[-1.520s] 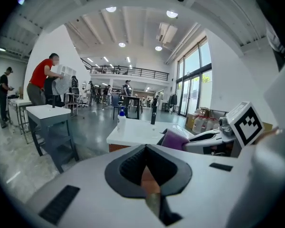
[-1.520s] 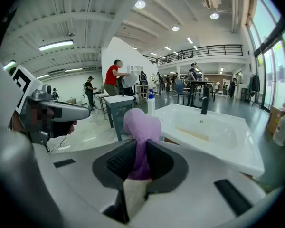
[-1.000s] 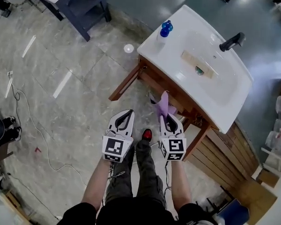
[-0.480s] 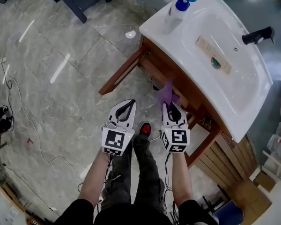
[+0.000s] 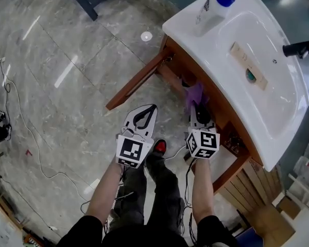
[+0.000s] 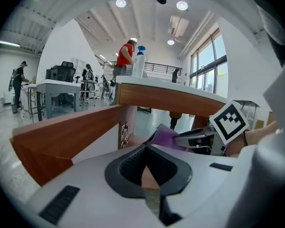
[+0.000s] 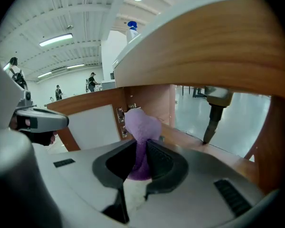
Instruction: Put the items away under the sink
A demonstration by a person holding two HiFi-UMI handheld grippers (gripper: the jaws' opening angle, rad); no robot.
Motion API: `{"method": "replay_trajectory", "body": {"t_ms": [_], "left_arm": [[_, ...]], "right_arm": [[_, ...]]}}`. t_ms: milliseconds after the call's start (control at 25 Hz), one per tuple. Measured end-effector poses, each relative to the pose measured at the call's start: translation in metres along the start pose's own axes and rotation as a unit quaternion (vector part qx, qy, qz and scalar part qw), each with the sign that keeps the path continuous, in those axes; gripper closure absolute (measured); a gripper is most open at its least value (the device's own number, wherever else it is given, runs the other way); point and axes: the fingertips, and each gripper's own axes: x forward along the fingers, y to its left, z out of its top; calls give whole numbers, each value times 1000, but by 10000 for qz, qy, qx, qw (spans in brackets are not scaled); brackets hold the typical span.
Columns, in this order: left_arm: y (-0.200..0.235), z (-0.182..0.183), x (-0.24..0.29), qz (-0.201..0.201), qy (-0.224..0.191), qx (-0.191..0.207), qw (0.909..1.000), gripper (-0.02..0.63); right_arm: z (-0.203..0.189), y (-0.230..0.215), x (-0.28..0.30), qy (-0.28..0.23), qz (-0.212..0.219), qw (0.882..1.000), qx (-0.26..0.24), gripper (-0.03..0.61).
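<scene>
1. The right gripper (image 7: pixel 142 151) has its jaws pressed onto a purple cloth (image 7: pixel 141 125). The cloth is pinched low between the dark pads and bulges up above the jaw tips.
2. In the head view, the right gripper (image 5: pixel 198 109) reaches in beneath the edge of the sink (image 5: pixel 195 30), with the purple cloth (image 5: pixel 194 92) at the mouth of the wooden cabinet below.
3. The left gripper (image 6: pixel 146 148) has its jaws closed tip to tip with nothing between them; only wood shows through the gap behind the tips.
4. From above, the left gripper (image 5: pixel 147 109) hangs over the floor (image 5: pixel 67 60), beside the right one and apart from the cabinet.
5. The cabinet door (image 5: pixel 136 81) stands swung open towards the left gripper. The right gripper view shows its white inner face with hinges (image 7: pixel 119 122).
6. Inside the cabinet, a drain pipe (image 7: pixel 213 113) comes down from the underside of the sink to the wooden shelf (image 7: pixel 204 148).
7. On the sink's rim stands a white pump bottle (image 5: pixel 213 4) with a blue top, and a black faucet (image 5: pixel 298 48) sits at the far side.
8. A flat tan strip (image 5: pixel 247 66) lies in the basin.
9. A red shoe (image 5: pixel 159 147) shows between the two grippers, and a thin cable (image 5: pixel 20 127) trails over the floor at the left.
</scene>
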Motion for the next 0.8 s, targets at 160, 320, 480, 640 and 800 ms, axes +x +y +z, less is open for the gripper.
{"method": "replay_trajectory", "body": {"t_ms": [160,320,480,640,800], "left_arm": [[10,-5,17,1,-70,-12,10000,607],[16,-5,34,14,-163,-12,9999,607],[16,-8,46,-63,-226,42,9997,607],[16,-14,56,-119,-261,113,9995,607],[18,-19,63,-123,-333,135,9993,607]], "right_arm": [[1,-10,22,-80,-54,10000,22,497],[0,-14,43,-157,-82,9998,-24,497],[-1,-21,58,-269,-151,9995,-31,497],[1,-30,73,-399,-237,9989,-22,497],[-2,-35,84,-495,-296,9983,-62,495]]}}
